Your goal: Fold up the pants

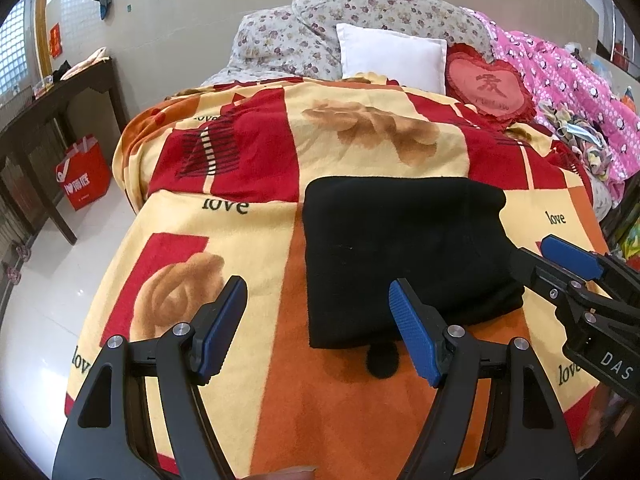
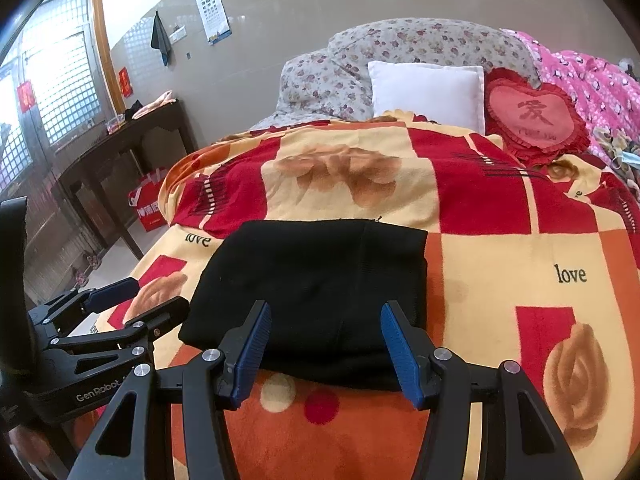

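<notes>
The black pants [image 1: 404,256] lie folded into a compact rectangle on the patterned bed blanket [image 1: 240,184]; they also show in the right wrist view [image 2: 316,292]. My left gripper [image 1: 318,308] is open and empty, held just before the pants' near left corner. My right gripper [image 2: 324,328] is open and empty, over the pants' near edge. The right gripper also shows at the right of the left wrist view [image 1: 560,264]. The left gripper shows at the lower left of the right wrist view [image 2: 132,300].
A white pillow [image 1: 394,56], a red heart cushion [image 1: 490,86], floral bedding [image 1: 320,32] and a pink quilt [image 1: 568,84] sit at the bed's head. A dark wooden table [image 1: 52,112] and a red bag [image 1: 84,176] stand on the floor to the left.
</notes>
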Action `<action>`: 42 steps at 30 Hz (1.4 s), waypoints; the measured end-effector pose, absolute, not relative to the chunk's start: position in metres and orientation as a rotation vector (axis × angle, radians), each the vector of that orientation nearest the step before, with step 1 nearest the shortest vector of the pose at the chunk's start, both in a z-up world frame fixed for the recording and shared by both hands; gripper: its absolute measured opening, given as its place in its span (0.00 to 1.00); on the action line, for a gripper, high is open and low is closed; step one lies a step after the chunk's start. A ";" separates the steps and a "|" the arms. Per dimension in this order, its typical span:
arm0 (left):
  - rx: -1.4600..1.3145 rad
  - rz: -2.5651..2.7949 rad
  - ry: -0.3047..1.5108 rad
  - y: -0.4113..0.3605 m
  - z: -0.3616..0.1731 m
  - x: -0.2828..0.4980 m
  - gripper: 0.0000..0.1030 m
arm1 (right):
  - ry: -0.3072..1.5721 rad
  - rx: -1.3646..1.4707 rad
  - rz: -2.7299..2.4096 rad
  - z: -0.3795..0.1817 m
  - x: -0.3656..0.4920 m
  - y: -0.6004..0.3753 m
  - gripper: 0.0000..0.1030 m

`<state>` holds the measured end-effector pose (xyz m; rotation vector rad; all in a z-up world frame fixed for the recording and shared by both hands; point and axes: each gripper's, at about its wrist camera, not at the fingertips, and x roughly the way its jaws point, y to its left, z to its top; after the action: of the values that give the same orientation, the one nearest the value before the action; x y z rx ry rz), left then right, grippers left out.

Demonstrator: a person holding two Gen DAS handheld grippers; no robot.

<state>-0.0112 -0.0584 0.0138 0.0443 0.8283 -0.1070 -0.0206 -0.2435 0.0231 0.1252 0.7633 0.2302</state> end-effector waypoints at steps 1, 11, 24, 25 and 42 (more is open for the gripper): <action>0.045 -0.106 0.829 -0.058 0.013 -0.011 0.72 | 0.764 0.125 0.229 0.023 -0.021 -0.243 0.54; 0.050 -0.108 0.837 -0.061 0.009 -0.010 0.72 | 0.774 0.128 0.236 0.017 -0.017 -0.244 0.54; 0.061 -0.112 0.836 -0.068 0.006 -0.009 0.72 | 0.784 0.142 0.231 0.011 -0.016 -0.256 0.54; 0.063 -0.112 0.836 -0.069 0.005 -0.009 0.72 | 0.785 0.145 0.229 0.011 -0.016 -0.258 0.54; 0.030 -0.123 0.854 -0.072 -0.003 0.010 0.72 | 0.833 0.102 0.030 -0.019 0.008 -0.336 0.54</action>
<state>0.0095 -0.0725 -0.0025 0.0303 0.8540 -0.1229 0.0080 -0.3361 -0.0190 0.1016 0.8328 0.0303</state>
